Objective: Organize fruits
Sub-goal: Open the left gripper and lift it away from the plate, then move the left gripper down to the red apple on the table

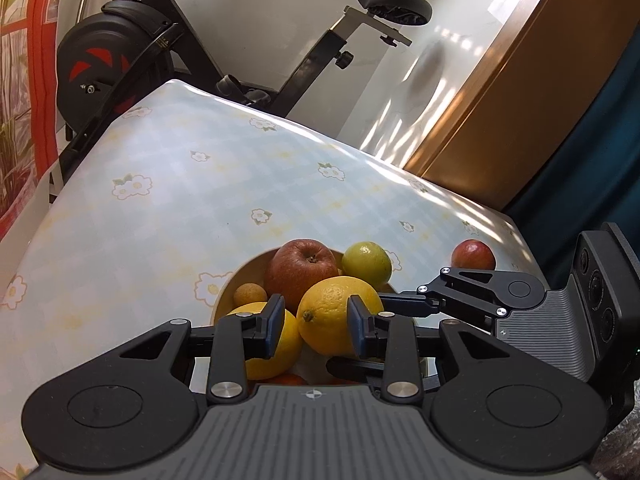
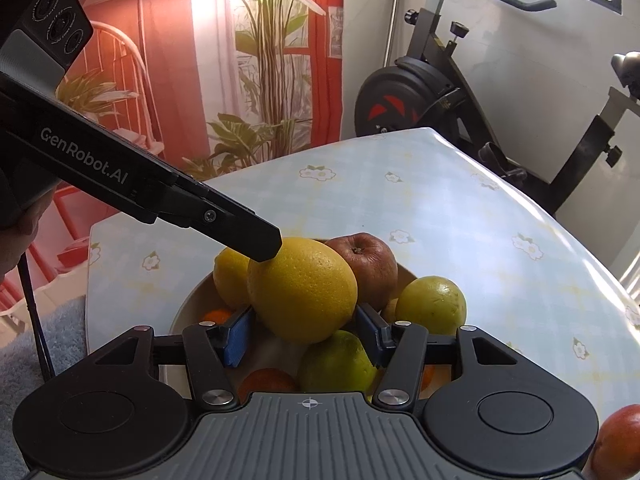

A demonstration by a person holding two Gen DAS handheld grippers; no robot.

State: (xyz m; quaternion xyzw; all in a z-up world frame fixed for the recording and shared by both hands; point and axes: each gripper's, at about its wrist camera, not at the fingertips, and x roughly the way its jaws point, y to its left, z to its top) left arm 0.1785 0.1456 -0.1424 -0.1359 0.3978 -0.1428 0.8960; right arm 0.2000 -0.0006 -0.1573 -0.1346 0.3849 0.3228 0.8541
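Floral bench (image 1: 160,208) carries my fruit bowl (image 1: 224,300); both tools straddle the top orange (image 2: 302,290), left tool (image 1: 316,326) and right tool (image 2: 306,338) part-open, neither visibly clamping.

A home room: beside the flowered-cloth table (image 1: 168,184), an exercise bike (image 1: 132,52), a plant-print curtain (image 2: 224,60).

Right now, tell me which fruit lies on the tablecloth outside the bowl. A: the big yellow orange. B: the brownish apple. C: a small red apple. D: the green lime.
C: the small red apple lies alone on the tablecloth off to the side of the bowl, while the other three sit piled inside it.
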